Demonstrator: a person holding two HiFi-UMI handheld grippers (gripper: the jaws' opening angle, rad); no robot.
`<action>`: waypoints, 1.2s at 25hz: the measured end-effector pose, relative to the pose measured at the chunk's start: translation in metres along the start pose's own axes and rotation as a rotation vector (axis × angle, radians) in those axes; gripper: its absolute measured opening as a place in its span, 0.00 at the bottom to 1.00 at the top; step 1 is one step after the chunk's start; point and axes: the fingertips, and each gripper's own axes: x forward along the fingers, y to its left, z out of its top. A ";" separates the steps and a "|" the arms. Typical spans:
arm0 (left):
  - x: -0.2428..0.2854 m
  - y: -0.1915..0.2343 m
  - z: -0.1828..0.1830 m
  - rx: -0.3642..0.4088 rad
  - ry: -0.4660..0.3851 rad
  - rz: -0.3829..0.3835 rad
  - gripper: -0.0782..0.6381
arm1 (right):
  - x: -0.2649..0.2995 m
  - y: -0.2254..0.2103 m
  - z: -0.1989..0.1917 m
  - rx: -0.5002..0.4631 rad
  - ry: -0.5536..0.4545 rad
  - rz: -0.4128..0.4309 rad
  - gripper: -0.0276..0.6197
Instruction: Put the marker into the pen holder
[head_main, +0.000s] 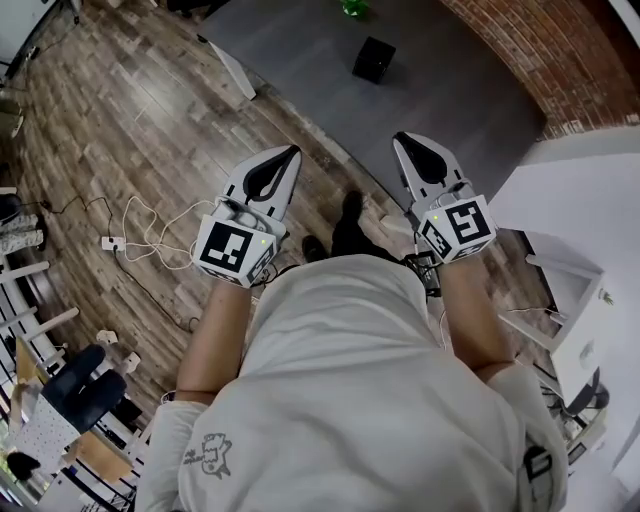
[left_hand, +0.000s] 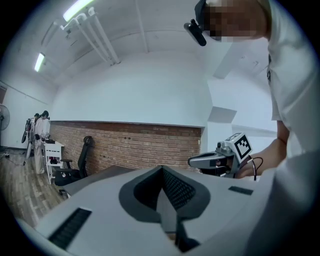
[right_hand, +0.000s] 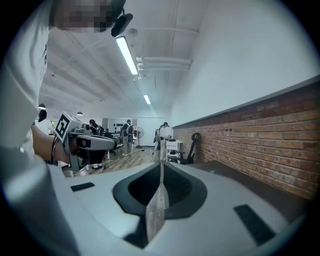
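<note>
Head view shows left gripper (head_main: 291, 150) and right gripper (head_main: 399, 136) fingers closed, holding nothing, so they could bump the pen holder (head_main: 373, 59) over.

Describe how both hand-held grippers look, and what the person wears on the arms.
Both the left gripper and the right gripper are pale grey tapered shells with black ribbed pads inside. Each carries a white cube with black square markers at its rear. A thin black cable loops from the right one. The person wears a white short-sleeved T-shirt.
</note>
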 end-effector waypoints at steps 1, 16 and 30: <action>-0.001 -0.004 0.001 -0.001 -0.001 -0.007 0.12 | -0.005 0.003 0.002 -0.003 -0.002 -0.002 0.08; 0.014 -0.089 0.030 -0.009 -0.066 -0.065 0.12 | -0.089 -0.010 0.027 0.009 -0.074 0.016 0.05; 0.035 -0.182 0.022 0.010 -0.044 -0.043 0.12 | -0.168 -0.014 0.006 -0.019 -0.096 0.120 0.05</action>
